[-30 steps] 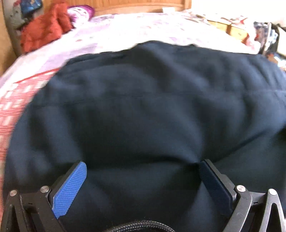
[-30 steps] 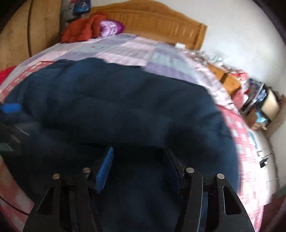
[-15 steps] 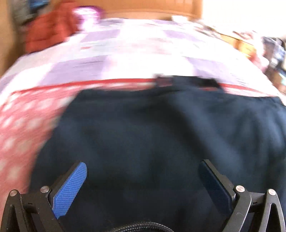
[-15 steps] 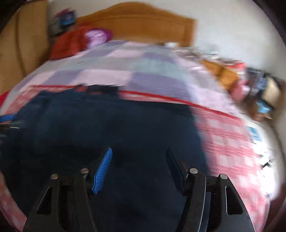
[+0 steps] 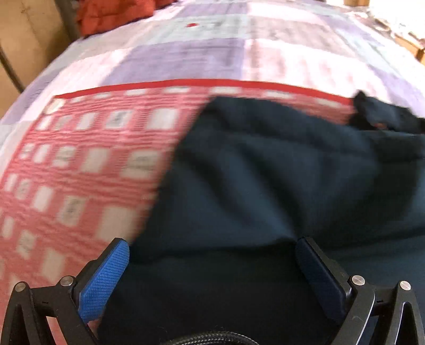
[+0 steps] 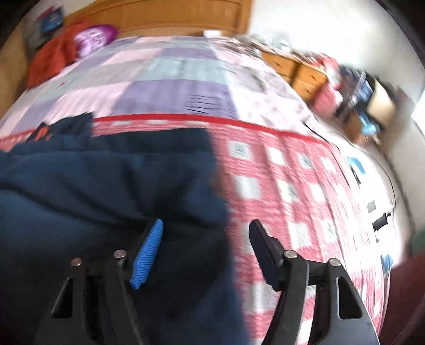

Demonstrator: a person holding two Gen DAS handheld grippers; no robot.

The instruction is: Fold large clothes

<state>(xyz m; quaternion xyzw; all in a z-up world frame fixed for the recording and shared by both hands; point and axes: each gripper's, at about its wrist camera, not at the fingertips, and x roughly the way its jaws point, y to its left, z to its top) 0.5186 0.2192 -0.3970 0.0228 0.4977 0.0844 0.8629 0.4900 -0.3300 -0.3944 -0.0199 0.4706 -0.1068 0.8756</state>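
Observation:
A large dark navy garment (image 5: 279, 185) lies spread on the bed, its far edge near the bedspread's red stripe. A rumpled collar-like bit (image 5: 372, 111) sticks up at that edge. My left gripper (image 5: 212, 245) is open wide over the garment's left part, where a fold line runs between the blue fingertips (image 5: 117, 254). In the right wrist view the garment (image 6: 106, 185) fills the left half. My right gripper (image 6: 205, 225) straddles its right edge with jaws opening; the cloth lies between them, unpressed by the pads.
The bedspread is red-and-white check (image 6: 292, 191) near me and purple patchwork (image 5: 212, 53) farther off. A red bundle (image 6: 50, 58) and a purple item (image 6: 93, 39) lie by the wooden headboard (image 6: 164, 16). Wooden drawers (image 6: 297, 69) with clutter stand at the right.
Both views have drawn back, and the garment's far edge has dropped from high on the purple patchwork to the red stripe. The garment's side edges have come into view. The right jaws stand wider.

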